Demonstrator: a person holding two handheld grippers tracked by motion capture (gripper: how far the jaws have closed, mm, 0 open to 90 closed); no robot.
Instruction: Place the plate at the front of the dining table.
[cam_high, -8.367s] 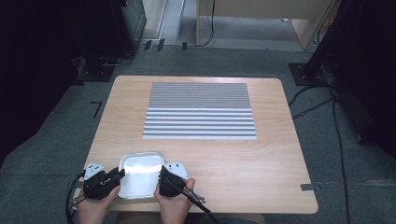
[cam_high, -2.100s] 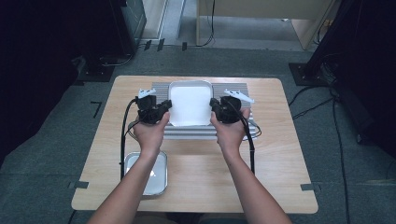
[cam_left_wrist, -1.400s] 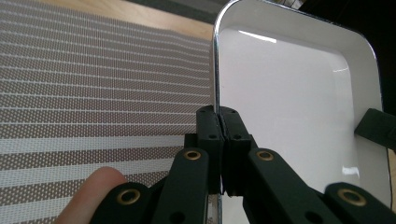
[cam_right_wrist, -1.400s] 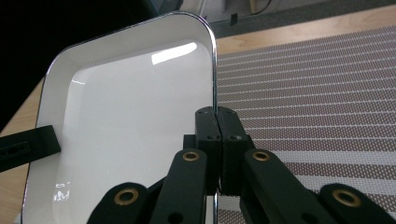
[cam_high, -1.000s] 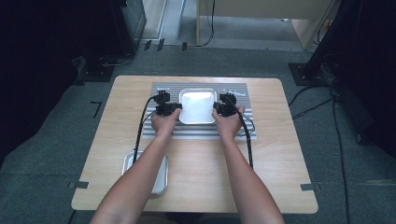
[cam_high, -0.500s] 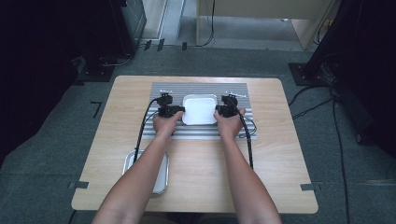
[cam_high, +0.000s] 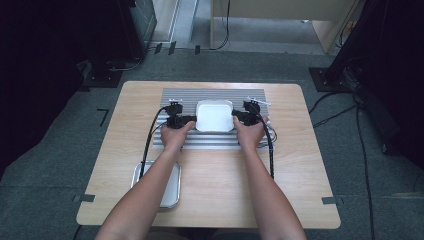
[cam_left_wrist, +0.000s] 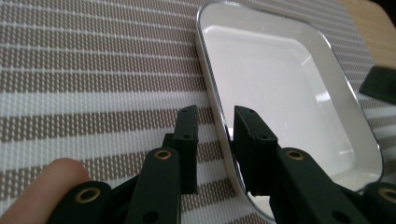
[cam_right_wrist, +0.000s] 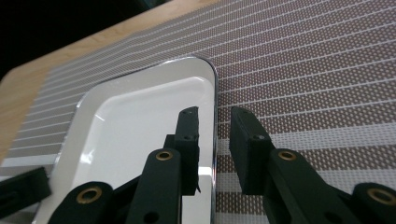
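A white rectangular tray (cam_high: 215, 116) lies flat on the striped mat (cam_high: 210, 142) at the table's far middle. My left gripper (cam_high: 190, 119) is at its left edge and my right gripper (cam_high: 236, 116) at its right edge. In the left gripper view the tray's (cam_left_wrist: 280, 84) rim runs between the jaws of the left gripper (cam_left_wrist: 215, 112) with gaps beside it. The right gripper (cam_right_wrist: 214, 112) likewise straddles the tray's (cam_right_wrist: 135, 126) rim without pressing. Both grippers' jaws have just been opening and stand open.
A second, metal tray (cam_high: 156, 185) sits near the table's front left, under the person's left forearm. Cables trail from both grippers across the mat (cam_left_wrist: 93, 70). The wooden tabletop (cam_high: 300, 175) extends to the right and front.
The tray was carried from the table's near edge out over the mat, leaving a metal tray behind, and set down. Both hands sank slightly with it.
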